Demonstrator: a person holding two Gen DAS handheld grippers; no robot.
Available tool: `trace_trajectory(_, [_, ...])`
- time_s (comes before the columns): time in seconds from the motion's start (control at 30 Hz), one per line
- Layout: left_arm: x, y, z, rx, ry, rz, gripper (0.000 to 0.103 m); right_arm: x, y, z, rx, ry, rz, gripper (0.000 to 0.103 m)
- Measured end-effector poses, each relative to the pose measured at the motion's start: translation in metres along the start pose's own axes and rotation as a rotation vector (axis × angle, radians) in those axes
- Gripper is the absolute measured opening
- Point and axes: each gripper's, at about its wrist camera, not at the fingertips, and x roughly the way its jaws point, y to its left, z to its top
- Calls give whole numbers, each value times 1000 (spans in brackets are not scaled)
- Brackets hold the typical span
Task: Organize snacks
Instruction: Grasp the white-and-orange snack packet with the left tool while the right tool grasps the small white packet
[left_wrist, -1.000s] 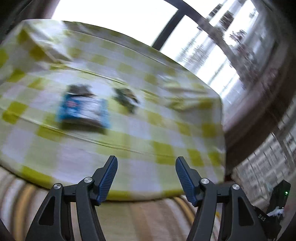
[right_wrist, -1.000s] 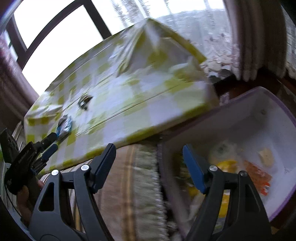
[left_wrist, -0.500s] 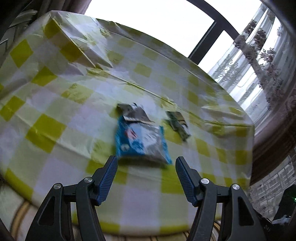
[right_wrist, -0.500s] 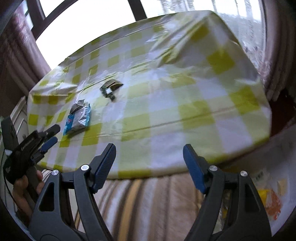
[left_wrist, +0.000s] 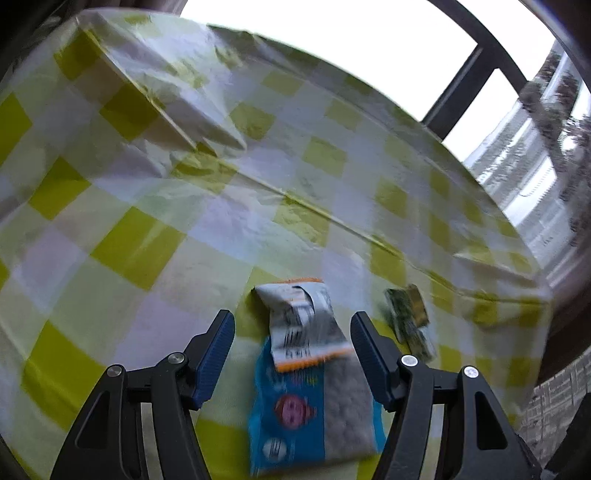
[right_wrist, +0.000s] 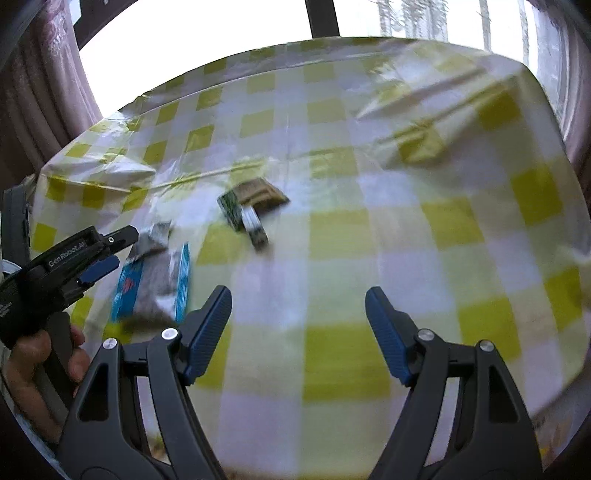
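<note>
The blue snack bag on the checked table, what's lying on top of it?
A smaller white and orange packet lies across the far end of the blue snack bag, covering that end. The bag's near part shows clearly. Whatever is printed under the packet cannot be seen.

— What is found between the fingers (left_wrist: 365, 354) of the left gripper (left_wrist: 291, 350)?
— The blue snack bag (left_wrist: 314, 402), with open gaps on both sides.

— What else lies nearby?
— A small green packet (right_wrist: 247, 206), toward the bench (right_wrist: 424, 258) middle.

— And by the near edge?
— Bare cloth is seen under the spread right gripper (right_wrist: 297, 325).
</note>
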Motion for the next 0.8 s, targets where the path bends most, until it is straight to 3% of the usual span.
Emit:
trace_trajectory(0.23, [19,-12,4,68,4,45,64,47,22,32,-51,6,-29,77])
trace_trajectory(0.37, [23,-17,2,128,-2,77,51,69,30,39,-67,33,-22,77])
trace_trajectory(0.5, [25,-24,-1,188,-9,107,47,84,39,44,-94,47,-17,72])
trace_trajectory(0.6, [25,-25,-2,210,-18,113,46,93,44,45,-119,52,-28,55])
trace_trajectory(0.67, [24,-23,-2,201,-19,103,45,94,48,45,-135,49,-28,30])
trace_trajectory(0.73, [23,-22,-1,190,-22,91,43,93,48,43,-138,50,-8,18])
trace_trajectory(0.8, [20,-19,-1,173,-34,85,43,89,46,39,-133,51,4,18])
